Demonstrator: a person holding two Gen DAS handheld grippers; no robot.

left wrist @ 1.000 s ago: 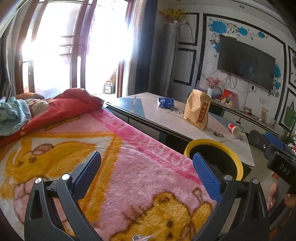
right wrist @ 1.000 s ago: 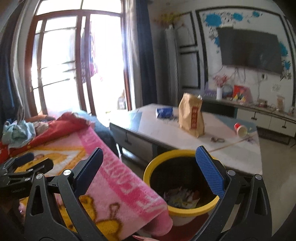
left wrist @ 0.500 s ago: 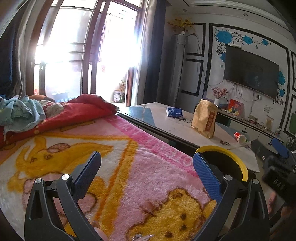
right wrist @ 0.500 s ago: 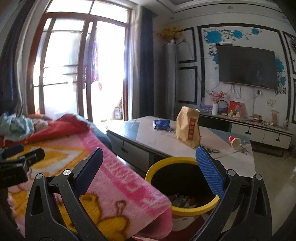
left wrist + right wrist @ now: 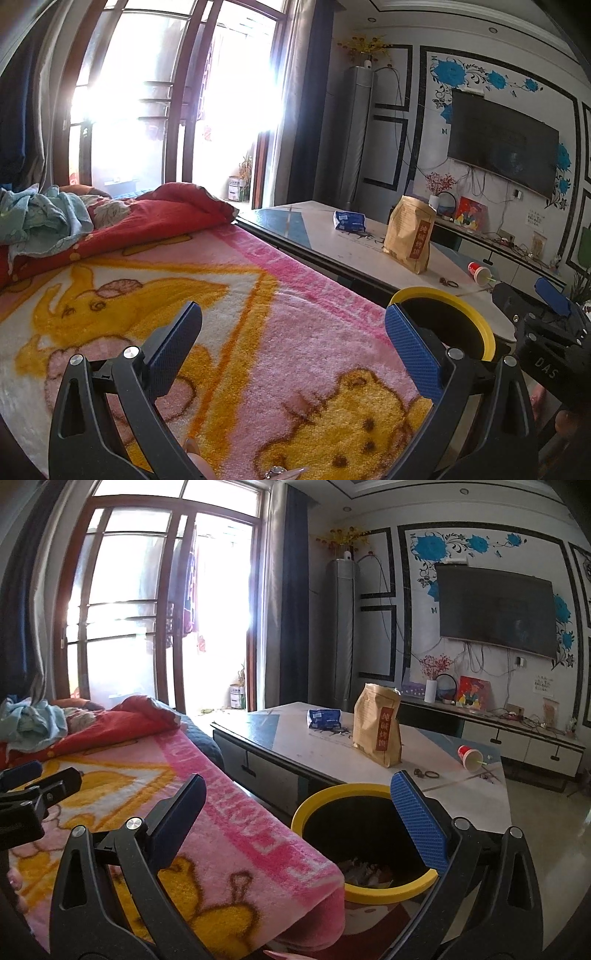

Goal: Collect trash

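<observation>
1. The letters "DAS" are printed in pale type on the black body of the right claw [image 5: 546, 317], seen at the right edge of the left wrist view.
2. A tan paper bag [image 5: 377, 725] standing on the tabletop [image 5: 295, 744] carries a red vertical label with a column of pale Chinese characters; they are too small to read with certainty.
3. A blue packet [image 5: 324, 718] lying on the tabletop behind the bag has white print, too blurred to read.
4. A white note [image 5: 542, 684] on the wall below the television [image 5: 496, 609] shows lines of small dark writing, not legible.
</observation>
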